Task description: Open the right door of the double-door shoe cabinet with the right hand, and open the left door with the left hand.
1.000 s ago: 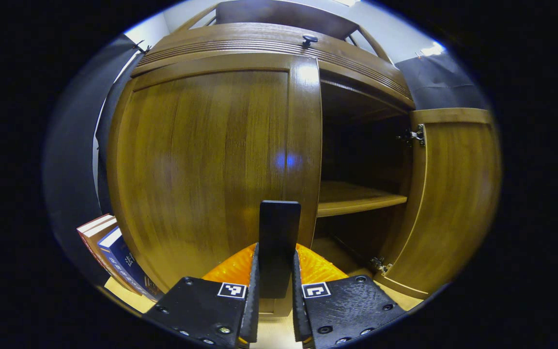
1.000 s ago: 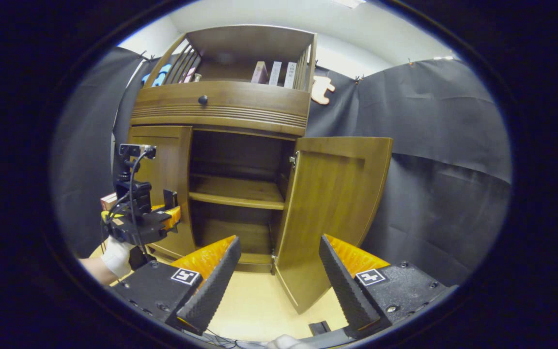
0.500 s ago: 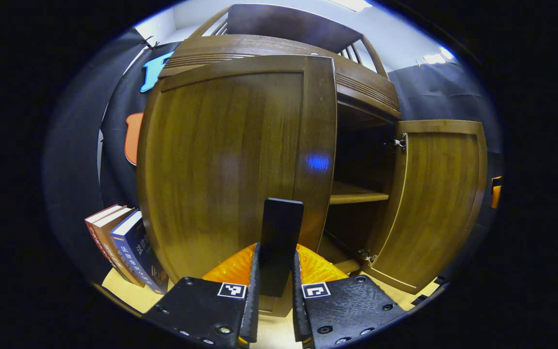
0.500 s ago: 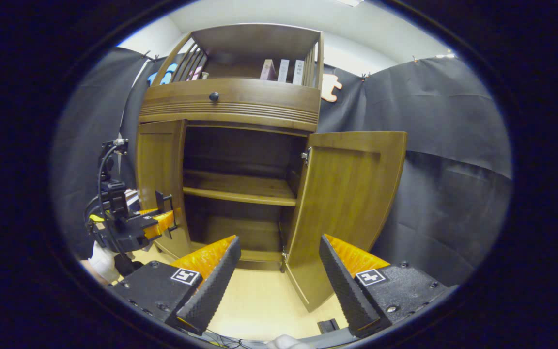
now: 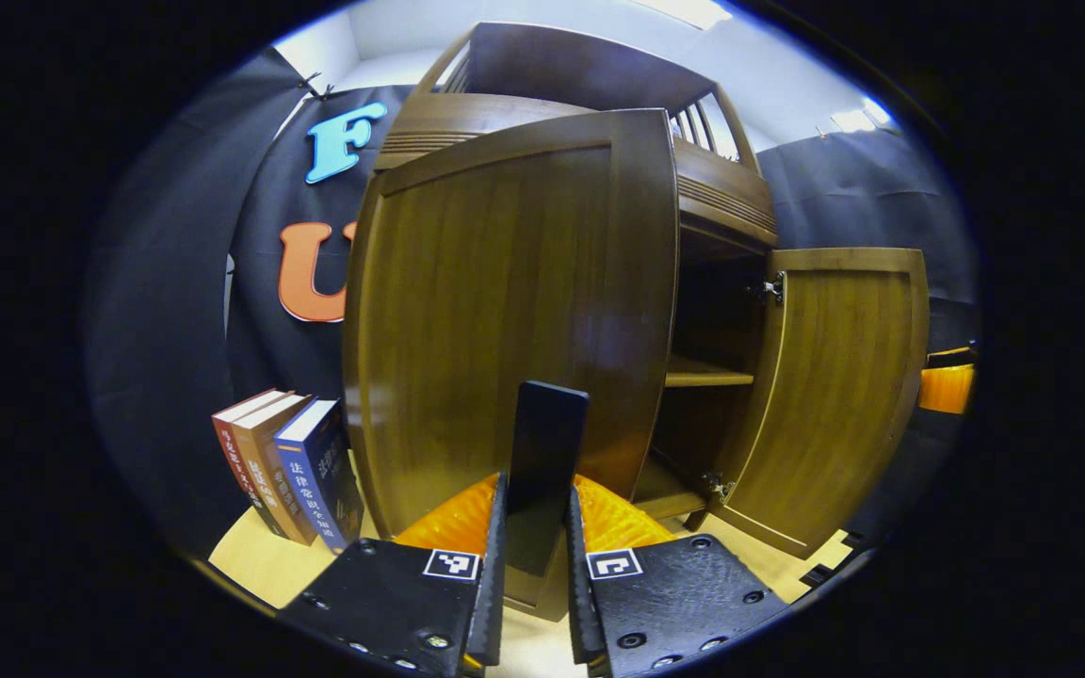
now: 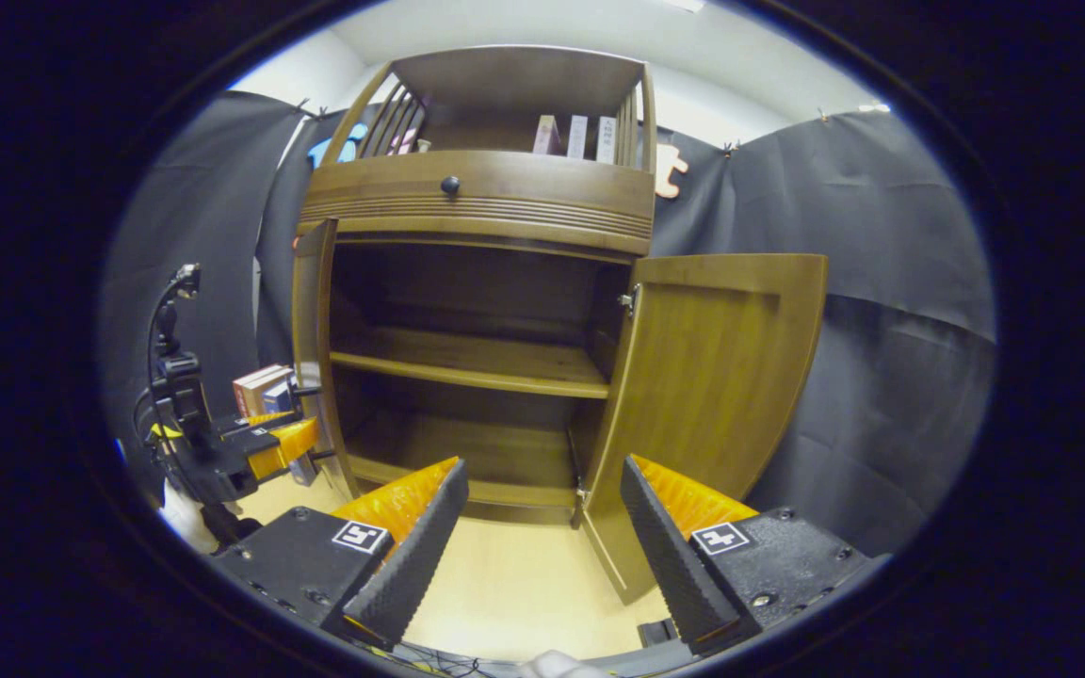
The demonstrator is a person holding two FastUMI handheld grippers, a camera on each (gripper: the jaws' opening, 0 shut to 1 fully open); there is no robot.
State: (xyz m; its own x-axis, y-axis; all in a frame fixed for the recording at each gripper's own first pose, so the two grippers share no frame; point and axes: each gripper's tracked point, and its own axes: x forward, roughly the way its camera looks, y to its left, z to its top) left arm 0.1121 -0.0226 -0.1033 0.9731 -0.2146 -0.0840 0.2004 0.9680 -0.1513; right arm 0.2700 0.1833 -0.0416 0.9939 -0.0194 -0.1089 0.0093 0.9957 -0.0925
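While the left gripper (image 5: pixel 533 527) has its fingers closed narrow on the dark flat handle (image 5: pixel 547 443) of the left door (image 5: pixel 505 311), we note that this door stands swung out from the shoe cabinet (image 6: pixel 477 198). In the right gripper view we see the left door edge-on at the cabinet's left side, and the right door (image 6: pixel 712 386) swung wide open. The right gripper (image 6: pixel 542 537) hangs in front of the cabinet with its jaws wide apart, holding nothing. The middle shelf (image 6: pixel 477 363) lies exposed. Three books (image 5: pixel 283 461) stand upright on the pale floor (image 6: pixel 514 603) just beside the cabinet.
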